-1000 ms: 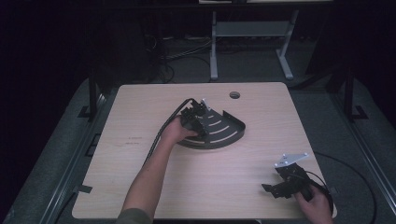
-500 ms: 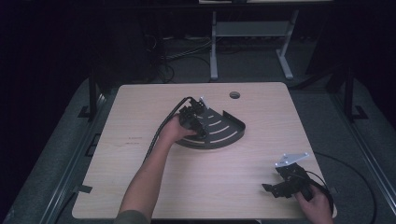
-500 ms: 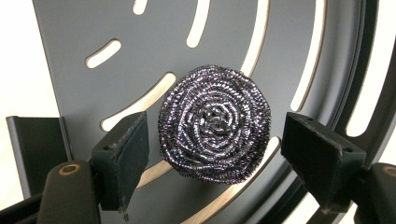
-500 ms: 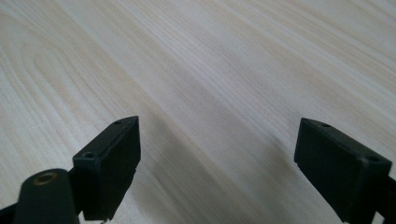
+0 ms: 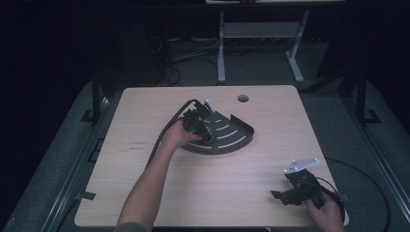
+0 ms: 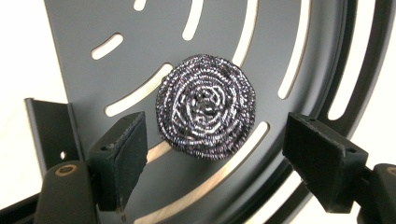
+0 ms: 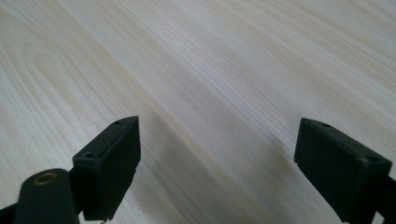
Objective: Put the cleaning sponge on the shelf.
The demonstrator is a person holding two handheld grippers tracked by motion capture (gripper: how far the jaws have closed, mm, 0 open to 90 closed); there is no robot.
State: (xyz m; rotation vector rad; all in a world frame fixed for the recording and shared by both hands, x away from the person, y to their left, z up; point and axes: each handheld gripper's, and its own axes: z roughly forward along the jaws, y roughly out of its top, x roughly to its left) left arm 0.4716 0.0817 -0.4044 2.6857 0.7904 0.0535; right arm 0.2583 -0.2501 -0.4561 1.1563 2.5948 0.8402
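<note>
1. One steel wool scourer (image 6: 205, 106) lies flat on a dark grey quarter-round tray (image 6: 299, 28). The scourer is round, so it has no long axis; its flat coiled face points up toward the left gripper's camera.
2. The scourer is a tight spiral of thin, shiny wire, silver on dark grey, with a slightly frayed rim. It covers parts of two of the tray's curved slots, through which pale wood shows.
3. The tray (image 5: 241, 137) is a fan shape with a raised curved rim and several curved slots. In the high view its straight corner points away from the person and its curved edge faces them; it sits near the middle of the one wooden table (image 5: 145, 121).
4. The left gripper (image 6: 215, 154) hangs over the tray with its jaws spread apart; they have just been opening. The scourer lies between them, free of the right pad; whether the left pad (image 6: 122, 154) still brushes it is hard to tell. In the high view the left gripper (image 5: 199, 126) is over the tray's left part.
5. The right gripper (image 5: 295, 189) rests well apart from the tray, near the table's front right corner, in the person's right hand (image 5: 328, 212). Its jaws stand wide, with bare wood between them in the right gripper view.
6. Count: one scourer, one tray, two grippers, one table.
</note>
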